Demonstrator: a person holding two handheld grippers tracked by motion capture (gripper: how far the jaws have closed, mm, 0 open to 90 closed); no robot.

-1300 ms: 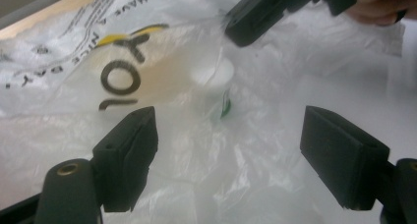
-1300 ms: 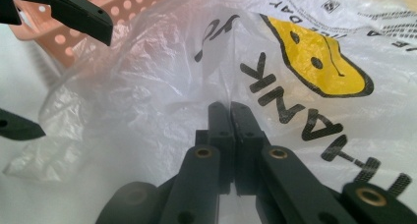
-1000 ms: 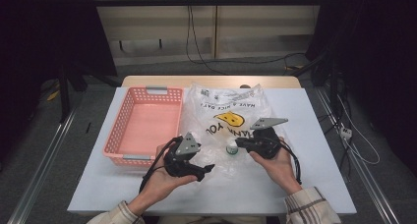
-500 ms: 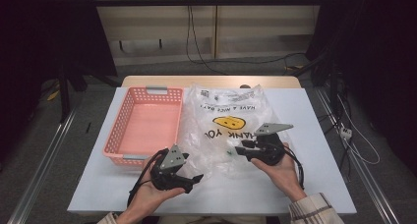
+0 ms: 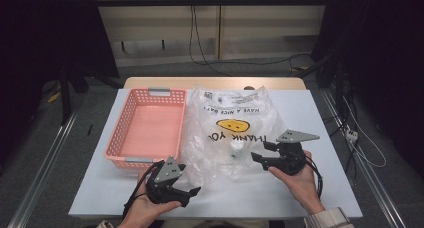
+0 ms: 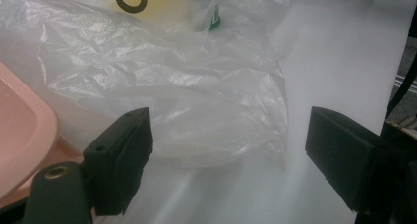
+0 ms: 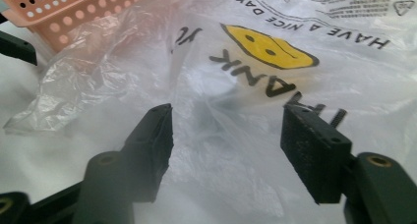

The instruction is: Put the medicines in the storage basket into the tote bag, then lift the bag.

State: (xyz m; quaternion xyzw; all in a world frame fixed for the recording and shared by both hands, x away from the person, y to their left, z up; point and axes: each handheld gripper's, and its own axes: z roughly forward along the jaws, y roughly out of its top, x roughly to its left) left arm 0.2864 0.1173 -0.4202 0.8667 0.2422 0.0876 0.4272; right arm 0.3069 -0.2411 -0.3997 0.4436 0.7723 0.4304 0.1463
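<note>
**Both grippers apart at the near edge of the smiley bag**

A clear plastic bag (image 5: 232, 133) printed with a yellow smiley face lies crumpled in the middle of the white surface (image 5: 330, 118), its left side just beside a pink basket (image 5: 145, 130) that stands at the left. Something small with a green part shows through the plastic, too blurred to name.

The left gripper (image 5: 192, 192) rests in the person's left hand (image 5: 145, 210) at the near edge of the surface, near the basket's near corner. In the left gripper view its fingers (image 6: 123, 150) stand spread, with the bag's near edge beyond them and no plastic pinched.

The right gripper (image 5: 259, 153) sits in the right hand (image 5: 300, 183) at the bag's near right side, pointing left over the plastic. Its fingers (image 7: 152, 135) have just been opening; in the right gripper view they stand spread above the film, which lies loose below and between them, not pinched.
</note>
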